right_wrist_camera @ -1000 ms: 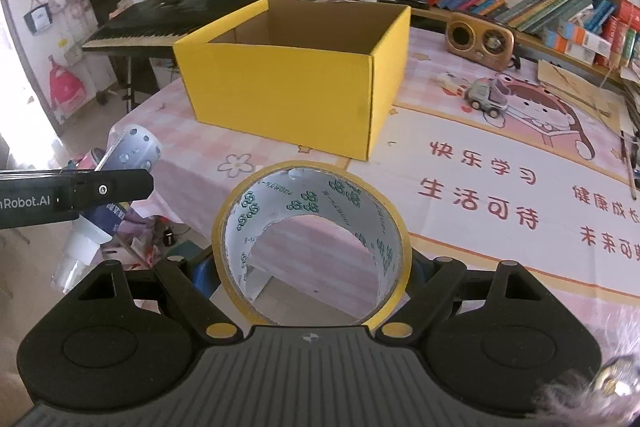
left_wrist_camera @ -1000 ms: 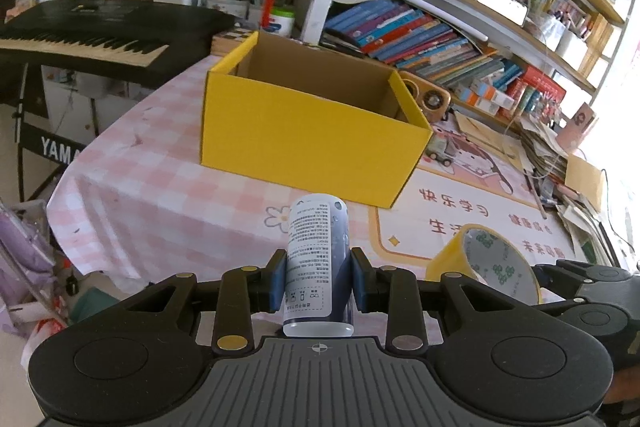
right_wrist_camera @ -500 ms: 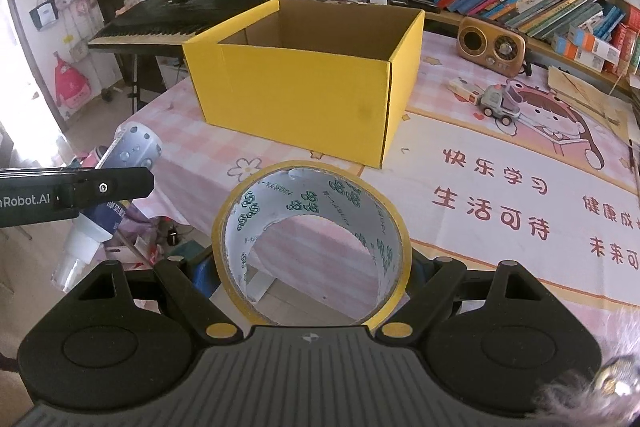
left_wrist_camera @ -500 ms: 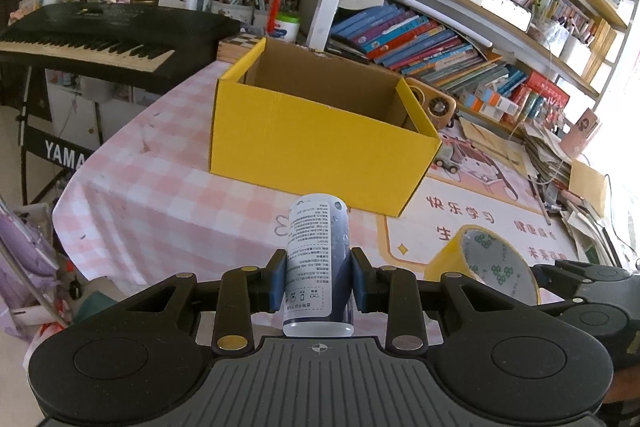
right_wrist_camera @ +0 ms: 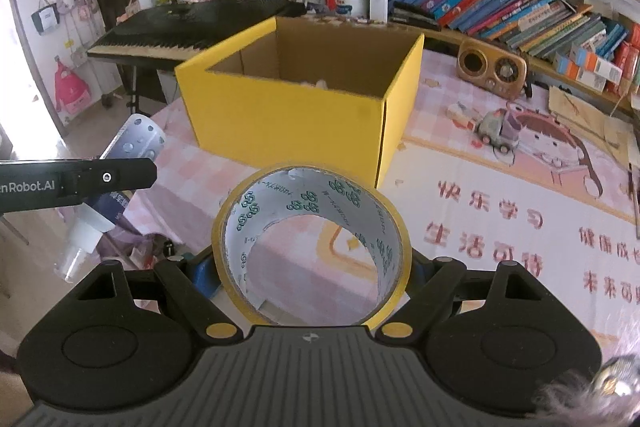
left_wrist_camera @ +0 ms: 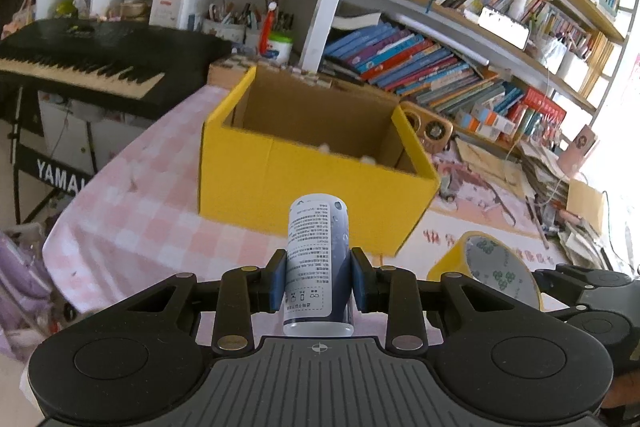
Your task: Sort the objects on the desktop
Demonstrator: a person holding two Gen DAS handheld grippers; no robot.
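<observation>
My left gripper (left_wrist_camera: pixel 318 285) is shut on a blue-and-white spray bottle (left_wrist_camera: pixel 318 259), held in the air before the table's near edge. My right gripper (right_wrist_camera: pixel 312 279) is shut on a yellow tape roll (right_wrist_camera: pixel 312 247), also in the air; the roll shows in the left wrist view (left_wrist_camera: pixel 490 269) at lower right. The open yellow cardboard box (left_wrist_camera: pixel 304 183) stands on the pink checked tablecloth ahead of both grippers; it also shows in the right wrist view (right_wrist_camera: pixel 296 119). Something pale lies inside it, mostly hidden. The bottle and left gripper appear at the left of the right wrist view (right_wrist_camera: pixel 120 167).
A black keyboard (left_wrist_camera: pixel 88 67) stands left of the table. Bookshelves (left_wrist_camera: pixel 440 67) run along the back. A brown radio (right_wrist_camera: pixel 490 69) and a toy truck (right_wrist_camera: pixel 498 131) sit right of the box on a printed mat (right_wrist_camera: pixel 500 211). Papers pile at far right (left_wrist_camera: pixel 560 179).
Both grippers have risen and moved toward the yellow box, so its inside shows more. Each still holds its object.
</observation>
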